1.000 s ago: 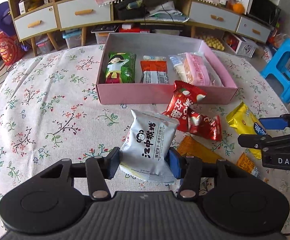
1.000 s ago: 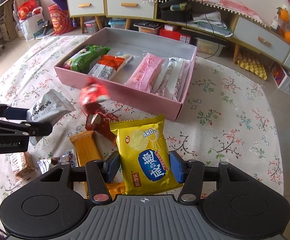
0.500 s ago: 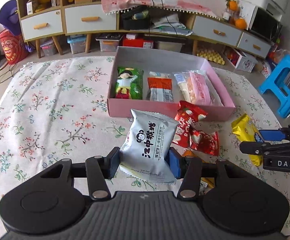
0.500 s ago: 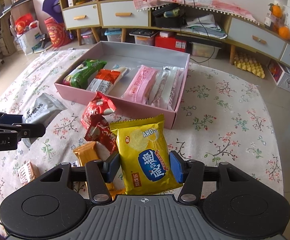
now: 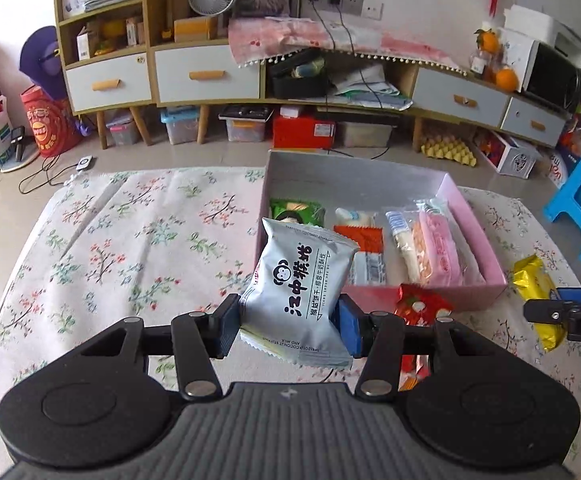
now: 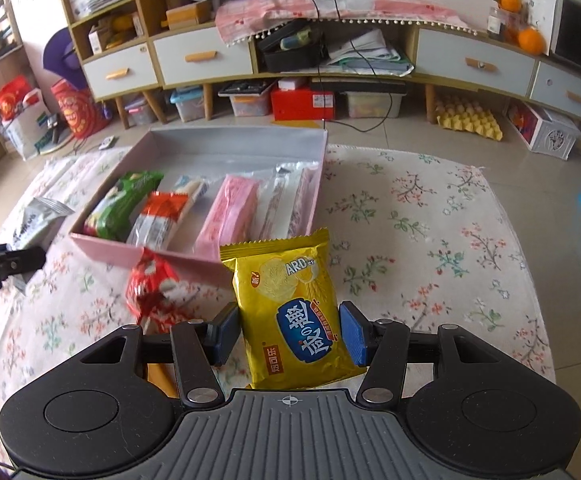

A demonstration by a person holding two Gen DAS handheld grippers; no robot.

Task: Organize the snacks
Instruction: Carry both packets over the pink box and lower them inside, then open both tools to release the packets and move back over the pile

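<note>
Left gripper (image 5: 288, 326) clamping a silver snack packet (image 5: 300, 286) between its blue fingers (image 5: 348, 330) — packet standing nearly upright, tilted a little, raised off the flowered surface (image 5: 130, 240) and hanging in front of the near left corner of the pink box (image 5: 472, 296). Right gripper (image 6: 288, 334) squeezing a yellow chip packet (image 6: 290, 312) the same way, both pads pressing its sides, packet upright and lifted, just in front of the box's near wall in the right wrist view.

Lying inside the box in a row: a green packet (image 6: 120, 204) at the left end, an orange-and-white packet (image 6: 158, 218) beside it, a pink packet (image 6: 228, 216) further right, then clear-wrapped sticks (image 6: 286, 196) against the right wall. Far half of the box bare.

Resting on the surface just outside the near wall — a red packet (image 6: 150, 290), blurred in the right wrist view. Peeking out beneath the right gripper's left linkage, an orange packet (image 6: 160, 378), mostly hidden.

Each gripper showing at the other camera's edge, the two held well apart.
</note>
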